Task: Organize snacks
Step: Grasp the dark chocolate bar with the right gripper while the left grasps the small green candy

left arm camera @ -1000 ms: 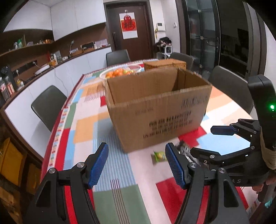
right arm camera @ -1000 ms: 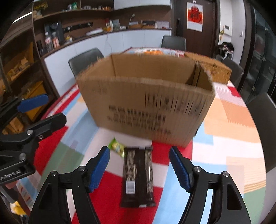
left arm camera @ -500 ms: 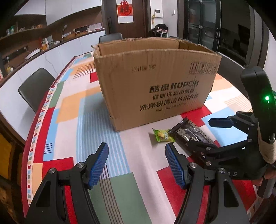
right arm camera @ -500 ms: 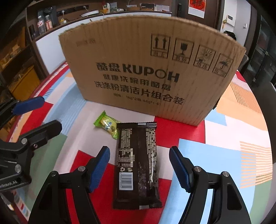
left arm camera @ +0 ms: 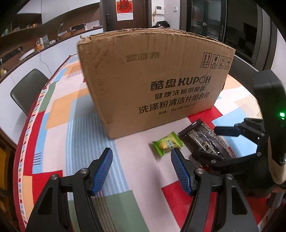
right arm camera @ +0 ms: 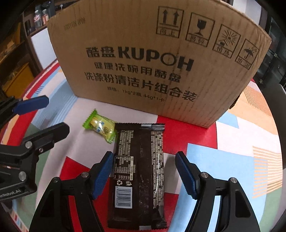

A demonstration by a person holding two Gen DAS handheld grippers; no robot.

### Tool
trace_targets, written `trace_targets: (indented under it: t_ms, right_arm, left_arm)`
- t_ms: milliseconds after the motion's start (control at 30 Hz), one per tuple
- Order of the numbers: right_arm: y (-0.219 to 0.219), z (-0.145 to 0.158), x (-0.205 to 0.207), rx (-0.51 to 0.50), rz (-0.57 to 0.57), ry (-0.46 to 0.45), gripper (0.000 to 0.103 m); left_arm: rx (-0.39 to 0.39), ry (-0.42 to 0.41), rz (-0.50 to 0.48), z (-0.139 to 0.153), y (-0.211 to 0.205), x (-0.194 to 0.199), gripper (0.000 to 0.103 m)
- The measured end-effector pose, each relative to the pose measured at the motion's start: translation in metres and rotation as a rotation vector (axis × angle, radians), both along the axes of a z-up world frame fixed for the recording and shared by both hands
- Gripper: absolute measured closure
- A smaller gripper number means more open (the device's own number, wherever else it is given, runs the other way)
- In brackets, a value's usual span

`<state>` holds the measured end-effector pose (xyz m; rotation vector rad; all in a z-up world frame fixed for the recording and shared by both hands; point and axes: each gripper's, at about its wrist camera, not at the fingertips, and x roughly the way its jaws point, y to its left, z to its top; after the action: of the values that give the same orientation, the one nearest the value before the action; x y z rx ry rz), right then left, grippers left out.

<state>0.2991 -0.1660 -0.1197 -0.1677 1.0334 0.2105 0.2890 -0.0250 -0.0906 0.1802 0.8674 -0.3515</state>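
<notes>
A table covered in a cloth (left arm camera: 85,125) of bright patchwork blocks, red, pale blue, orange, green and white with striped patches, fills both wrist views. On it stands a large brown corrugated cardboard box (left arm camera: 152,85), printed with black Chinese characters, the word KUPOH and a row of handling symbols.

Just in front of the box lie two snacks. A long dark brown snack wrapper (right arm camera: 138,174) with small print and a white barcode lies flat, its far end close to the box. A small green and yellow sweet packet (right arm camera: 101,125) lies just beside that far end, touching or nearly touching its corner.

The right gripper (right arm camera: 143,176), black with ribbed blue pads, points down over the dark wrapper. Its jaws are closing, with the wrapper between them; the left pad is at the wrapper's edge, the right pad still apart from it, so nothing is gripped.

The left gripper (left arm camera: 141,168), of the same make, has its jaws apart over bare cloth, holding nothing. The green sweet packet sits just beyond its right pad.

Around the table are dark grey chairs (left arm camera: 26,92). Behind runs a long white counter (left arm camera: 44,53) with dark wooden shelving, and a dark door bearing a red and white poster (left arm camera: 124,9). Dark glass-fronted cabinets (left arm camera: 214,23) stand on the right.
</notes>
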Motion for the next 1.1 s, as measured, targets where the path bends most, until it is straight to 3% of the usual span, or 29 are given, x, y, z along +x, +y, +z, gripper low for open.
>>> trace_targets:
  t_ms: [100, 200, 533, 700, 867, 1100]
  right_arm:
    - [0.002, -0.003, -0.001, 0.032, 0.001, 0.008, 0.047]
    - [0.001, -0.004, -0.001, 0.036, -0.003, 0.004, 0.051]
    - [-0.024, -0.004, -0.002, 0.072, -0.090, -0.002, 0.052]
    - [-0.020, -0.007, 0.000, 0.072, -0.101, -0.009, 0.052]
    - [-0.021, -0.006, -0.002, 0.086, -0.105, -0.012, 0.052]
    - [-0.029, 0.002, -0.005, 0.109, -0.102, -0.020, 0.052]
  left_arm:
    - [-0.016, 0.011, -0.013, -0.004, -0.007, 0.007, 0.036]
    - [-0.029, 0.032, -0.016, -0.010, -0.013, 0.015, 0.036]
    - [-0.052, 0.093, 0.000, -0.028, -0.029, 0.035, 0.036]
    - [-0.044, 0.095, 0.012, -0.033, -0.031, 0.038, 0.051]
    - [-0.076, 0.111, 0.010, -0.031, -0.031, 0.037, 0.079]
    - [-0.079, 0.094, 0.015, -0.019, -0.033, 0.020, 0.086]
